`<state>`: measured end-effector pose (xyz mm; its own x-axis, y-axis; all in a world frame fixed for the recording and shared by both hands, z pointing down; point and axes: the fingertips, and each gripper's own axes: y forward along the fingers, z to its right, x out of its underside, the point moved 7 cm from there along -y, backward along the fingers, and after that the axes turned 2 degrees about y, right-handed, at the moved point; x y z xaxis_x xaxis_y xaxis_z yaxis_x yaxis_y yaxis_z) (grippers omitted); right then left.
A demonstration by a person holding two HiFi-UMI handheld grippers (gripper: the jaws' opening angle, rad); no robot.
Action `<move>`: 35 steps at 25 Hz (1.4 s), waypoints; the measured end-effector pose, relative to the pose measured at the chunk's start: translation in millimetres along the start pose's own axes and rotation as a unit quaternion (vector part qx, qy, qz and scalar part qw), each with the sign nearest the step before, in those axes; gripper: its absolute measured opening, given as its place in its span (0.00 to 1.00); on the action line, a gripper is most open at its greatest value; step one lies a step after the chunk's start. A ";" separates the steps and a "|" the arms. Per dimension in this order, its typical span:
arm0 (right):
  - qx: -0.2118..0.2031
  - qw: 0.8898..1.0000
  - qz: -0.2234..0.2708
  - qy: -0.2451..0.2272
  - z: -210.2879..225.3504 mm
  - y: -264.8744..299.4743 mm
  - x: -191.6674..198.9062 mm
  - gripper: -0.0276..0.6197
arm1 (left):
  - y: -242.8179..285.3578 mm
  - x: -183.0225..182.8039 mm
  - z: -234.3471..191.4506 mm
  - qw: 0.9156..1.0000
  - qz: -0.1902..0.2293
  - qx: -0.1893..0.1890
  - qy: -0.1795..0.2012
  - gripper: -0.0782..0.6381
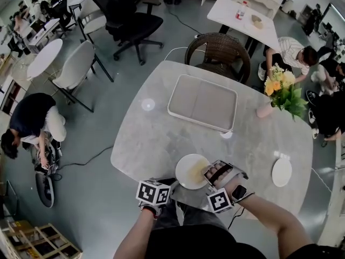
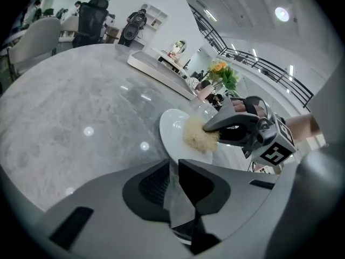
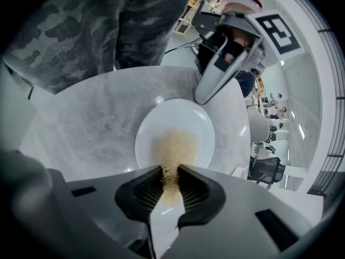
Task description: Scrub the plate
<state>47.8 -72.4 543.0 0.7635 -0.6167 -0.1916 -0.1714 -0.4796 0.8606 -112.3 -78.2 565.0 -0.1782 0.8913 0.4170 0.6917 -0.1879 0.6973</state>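
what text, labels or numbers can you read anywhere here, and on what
No readable text in any view.
Left gripper marker cube, right gripper marker cube: black-and-white square patterns, no letters.
Plate and scrubber: no print.
Things on the far table: too small to read.

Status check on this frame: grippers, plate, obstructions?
Left gripper clamped on plate rim. Right gripper pinching tan scrub pad, pressed on plate centre. Tray and flower vase sit farther back, apart from it.
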 end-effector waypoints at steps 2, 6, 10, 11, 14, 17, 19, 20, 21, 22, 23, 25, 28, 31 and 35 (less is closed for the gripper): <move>-0.007 1.000 0.013 0.005 -7.4 -4.3 -5.8 0.14 | 2.2 -0.3 -0.4 1.000 0.000 0.003 -0.002 0.19; 0.040 0.988 0.100 0.111 -2.3 -12.4 -31.6 0.14 | 4.6 -1.4 0.4 1.000 -0.002 0.007 -0.003 0.19; 0.030 0.990 0.095 0.104 1.9 -12.6 -37.8 0.14 | 2.7 -2.1 1.4 1.000 -0.006 0.010 -0.001 0.19; 0.034 0.989 0.100 0.108 5.3 -11.9 -40.0 0.14 | 2.0 -2.0 1.6 1.000 -0.006 0.010 0.000 0.19; 0.035 0.992 0.091 0.074 12.8 -6.5 -40.5 0.14 | 1.3 -2.3 1.6 1.000 -0.010 0.011 0.001 0.18; 0.007 0.999 0.036 -0.021 14.9 3.4 -29.8 0.14 | 2.6 -3.6 3.2 1.000 -0.013 0.011 0.005 0.16; 0.010 0.999 0.021 -0.037 23.1 9.7 -25.2 0.14 | 2.8 -4.3 4.1 1.000 -0.014 0.010 0.008 0.16; 0.011 0.999 0.014 -0.041 27.3 12.2 -22.6 0.14 | 2.5 -4.3 4.4 1.000 -0.014 0.010 0.009 0.15; 0.012 0.999 0.011 -0.035 31.3 13.9 -20.8 0.14 | 2.1 -4.1 4.6 1.000 -0.014 0.010 0.008 0.15; 0.014 1.000 0.012 -0.024 34.6 15.0 -19.5 0.14 | 1.8 -3.8 4.9 1.000 -0.014 0.009 0.007 0.15; 0.016 1.000 0.013 -0.012 36.6 15.6 -18.2 0.14 | 1.7 -3.5 5.4 1.000 -0.013 0.009 0.007 0.15; 0.016 1.000 0.007 0.002 35.9 15.9 -12.8 0.14 | 2.2 -3.2 6.0 1.000 -0.013 0.008 0.009 0.15; -0.003 1.000 -0.019 -0.006 27.0 12.8 1.4 0.14 | 2.6 -3.3 5.9 1.000 -0.012 0.007 0.010 0.15; -0.013 1.000 -0.017 0.010 13.9 8.9 7.7 0.14 | 3.0 -3.3 5.9 1.000 -0.013 0.007 0.009 0.15; -0.024 0.999 -0.022 -0.001 0.0 -0.8 12.6 0.14 | 4.7 -2.8 7.4 1.000 -0.016 0.005 0.010 0.15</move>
<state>57.5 -79.8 539.9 0.7679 -0.5973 -0.2316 -0.1072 -0.4762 0.8728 -103.4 -78.5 562.8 -0.2145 0.8881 0.4065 0.6928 -0.1551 0.7042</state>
